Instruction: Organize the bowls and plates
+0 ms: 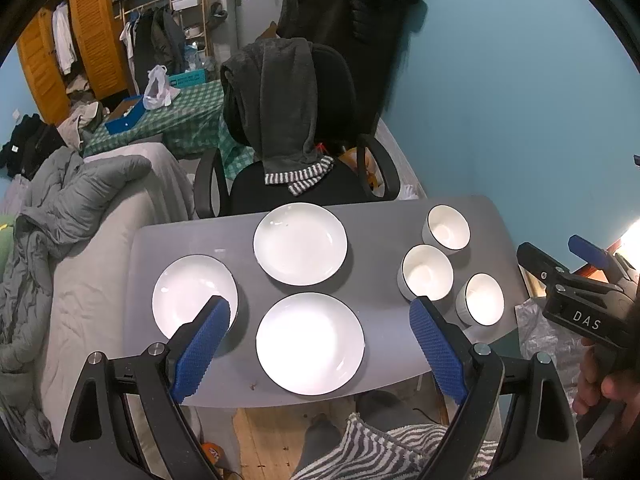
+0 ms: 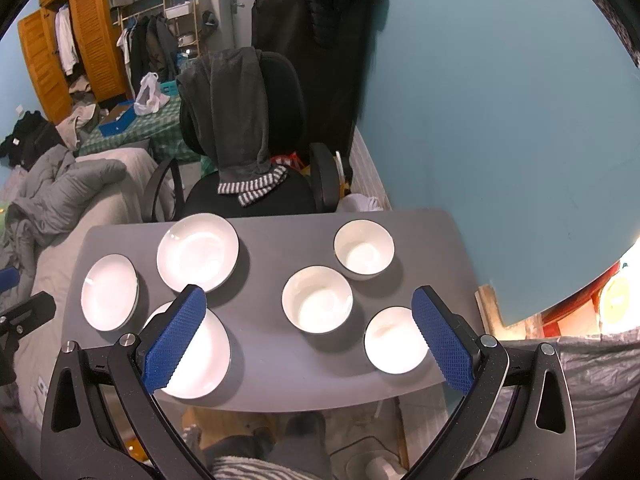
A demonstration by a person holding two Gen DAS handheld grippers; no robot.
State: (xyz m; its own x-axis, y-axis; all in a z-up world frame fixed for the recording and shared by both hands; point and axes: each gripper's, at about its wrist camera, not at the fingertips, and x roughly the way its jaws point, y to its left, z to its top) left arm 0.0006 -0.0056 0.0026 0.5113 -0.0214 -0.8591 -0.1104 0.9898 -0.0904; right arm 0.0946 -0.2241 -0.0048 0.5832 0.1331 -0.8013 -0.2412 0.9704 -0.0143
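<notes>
Three white plates lie on the grey table (image 1: 380, 224): a left plate (image 1: 188, 292), a far plate (image 1: 300, 243) and a near plate (image 1: 310, 343). Three white bowls stand at the right: a far bowl (image 1: 448, 226), a middle bowl (image 1: 427, 272) and a near bowl (image 1: 482, 298). My left gripper (image 1: 320, 354) hovers open above the near plate, holding nothing. My right gripper (image 2: 310, 340) is open above the near edge, between the near plate (image 2: 200, 356) and the near bowl (image 2: 394, 340), with the middle bowl (image 2: 317, 299) just beyond. It also shows at the right edge (image 1: 580, 276) of the left wrist view.
A black office chair (image 1: 296, 120) draped with a dark hooded top stands against the table's far edge. A bed with a grey duvet (image 1: 80, 208) runs along the left. A blue wall (image 1: 500, 100) is at the right. Wooden floor and the person's feet (image 1: 320, 432) show under the near edge.
</notes>
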